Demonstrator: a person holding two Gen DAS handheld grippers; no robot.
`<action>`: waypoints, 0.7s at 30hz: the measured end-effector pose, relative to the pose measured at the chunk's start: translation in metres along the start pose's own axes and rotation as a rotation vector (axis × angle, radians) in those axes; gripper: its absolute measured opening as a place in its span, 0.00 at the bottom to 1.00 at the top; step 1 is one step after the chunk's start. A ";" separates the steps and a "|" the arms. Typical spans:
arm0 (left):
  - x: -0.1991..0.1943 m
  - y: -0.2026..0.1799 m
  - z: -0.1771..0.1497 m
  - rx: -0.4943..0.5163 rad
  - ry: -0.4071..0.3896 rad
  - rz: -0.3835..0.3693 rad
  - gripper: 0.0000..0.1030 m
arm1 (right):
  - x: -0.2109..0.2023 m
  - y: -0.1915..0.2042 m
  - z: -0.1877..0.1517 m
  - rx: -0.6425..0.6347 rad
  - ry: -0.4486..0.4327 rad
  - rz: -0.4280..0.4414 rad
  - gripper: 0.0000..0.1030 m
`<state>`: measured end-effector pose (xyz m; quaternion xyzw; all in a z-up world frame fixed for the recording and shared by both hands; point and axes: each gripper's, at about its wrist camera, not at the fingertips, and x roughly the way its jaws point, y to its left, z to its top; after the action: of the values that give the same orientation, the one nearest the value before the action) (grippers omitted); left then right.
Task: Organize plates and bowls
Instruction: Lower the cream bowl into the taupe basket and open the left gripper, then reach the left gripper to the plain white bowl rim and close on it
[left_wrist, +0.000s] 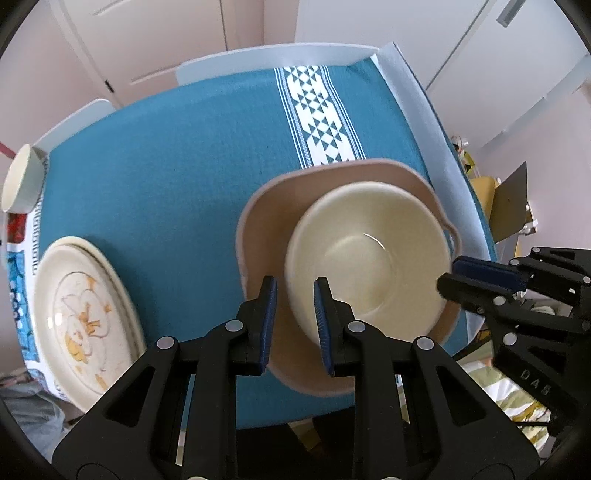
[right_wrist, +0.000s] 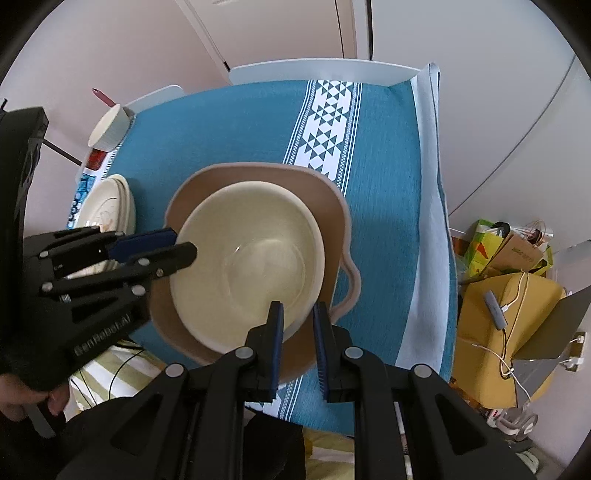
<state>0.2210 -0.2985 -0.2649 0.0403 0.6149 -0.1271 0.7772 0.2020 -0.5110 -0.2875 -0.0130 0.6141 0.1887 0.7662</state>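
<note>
Nesting is the step in hand: a cream bowl (left_wrist: 369, 258) is held over a wider tan bowl (left_wrist: 266, 206), which rests on the teal tablecloth (left_wrist: 166, 166). Whether the cream bowl already sits on the tan bowl's floor or hangs just above it cannot be told.

The left gripper (left_wrist: 295, 314) is clamped on the cream bowl's near-left rim, one pad inside the wall and one outside. The right gripper (right_wrist: 298, 332) is pinched shut on the rim at the opposite side, near the tan bowl's small handle (right_wrist: 351, 280). Both point steeply down.

Left of the tan bowl, well apart, a stack of patterned plates (left_wrist: 81, 317) lies at the cloth's edge; beyond the stack, farther from the tan bowl, a small white ribbed bowl (left_wrist: 22, 181) stands at the table corner.

The next move is judged to call for an even lowering until the cream bowl is seated and centred — then both rims should be released together, since a one-sided release could tip it. The small ribbed bowl is probably to be fetched afterwards.
</note>
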 end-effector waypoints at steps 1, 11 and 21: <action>-0.005 0.001 0.000 -0.003 -0.011 0.000 0.18 | -0.008 0.000 -0.001 -0.006 -0.021 0.003 0.14; -0.125 0.052 -0.013 -0.146 -0.373 0.049 0.55 | -0.088 0.032 0.020 -0.116 -0.324 0.108 0.19; -0.182 0.159 -0.047 -0.431 -0.517 0.226 1.00 | -0.089 0.108 0.091 -0.273 -0.454 0.254 1.00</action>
<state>0.1775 -0.1081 -0.1153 -0.0904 0.4024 0.0865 0.9069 0.2388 -0.4125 -0.1581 0.0034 0.3924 0.3620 0.8456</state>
